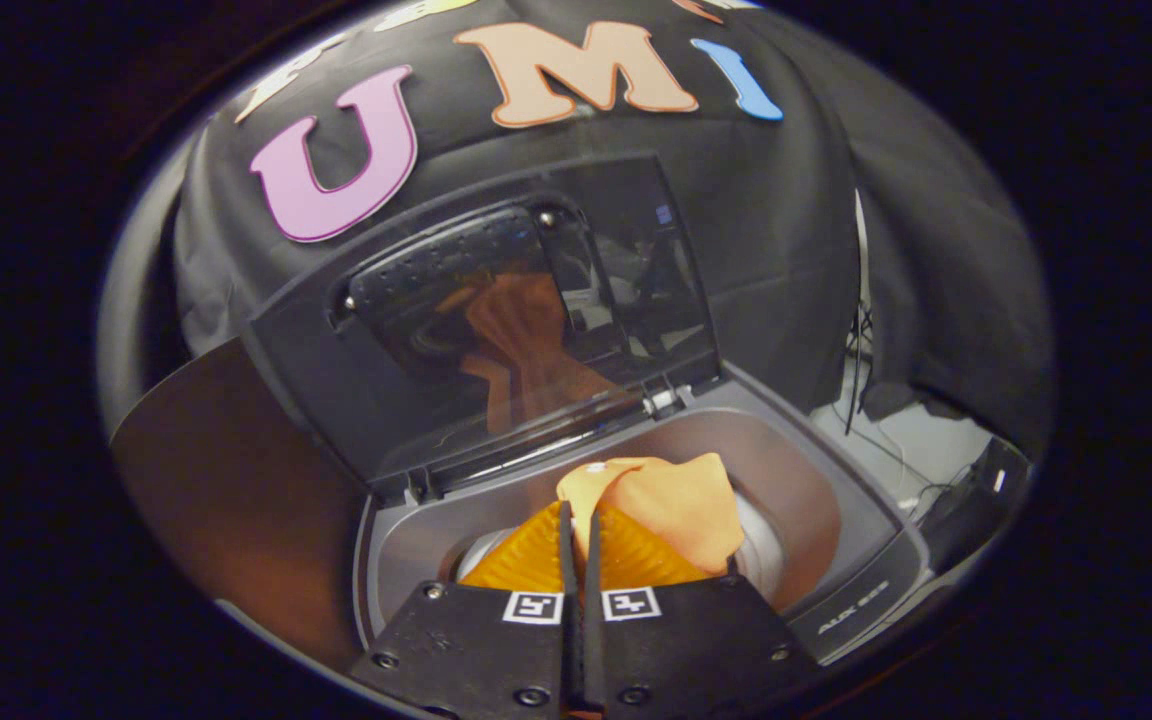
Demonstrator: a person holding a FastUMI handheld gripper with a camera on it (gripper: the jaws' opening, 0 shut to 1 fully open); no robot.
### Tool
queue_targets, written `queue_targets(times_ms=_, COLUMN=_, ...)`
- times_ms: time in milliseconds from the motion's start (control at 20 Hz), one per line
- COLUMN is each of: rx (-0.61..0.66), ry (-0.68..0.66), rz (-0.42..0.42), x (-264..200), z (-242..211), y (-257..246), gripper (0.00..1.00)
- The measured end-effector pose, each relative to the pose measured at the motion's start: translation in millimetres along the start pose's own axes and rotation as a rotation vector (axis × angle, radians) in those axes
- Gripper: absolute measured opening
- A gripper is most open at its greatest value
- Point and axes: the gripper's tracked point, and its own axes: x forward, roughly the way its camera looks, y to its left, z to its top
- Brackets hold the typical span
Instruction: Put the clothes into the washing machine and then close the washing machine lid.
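At the bottom centre of the frame the gripper (581,545) is seen with its two fingers pressed nearly together, clenched on a fold of the orange cloth (681,510), which is pinched between them and bunches up just ahead of and to the right of the fingertips. The cloth is held over the round opening of the washing machine (836,590), whose grey top panel fills the lower middle and lower right of the frame; a pale rim of the drum (761,555) is glimpsed on either side of the cloth. The washing machine lid (496,330) is raised, standing open in the centre of the frame behind the opening, hinged along its lower edge, and an orange reflection is carried on its dark glossy pane. A brown panel (226,500) is seen at the lower left, beside the machine. Some cables (856,370) are visible at the right, against the draped black wall.
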Motion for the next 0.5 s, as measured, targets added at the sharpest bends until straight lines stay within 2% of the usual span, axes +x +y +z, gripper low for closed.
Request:
queue_targets(times_ms=250, rx=-0.007, ry=0.041, rz=-0.013, x=9.3, z=-19.4, y=-2.2, gripper=0.10)
queue_targets(times_ms=400, rx=-0.036, ry=0.023, rz=-0.002, x=3.0, z=-13.6, y=2.3, gripper=0.16)
queue_targets(times_ms=500, rx=-0.083, ry=0.017, rz=-0.031, x=3.3, z=-9.4, y=0.2, gripper=0.36)
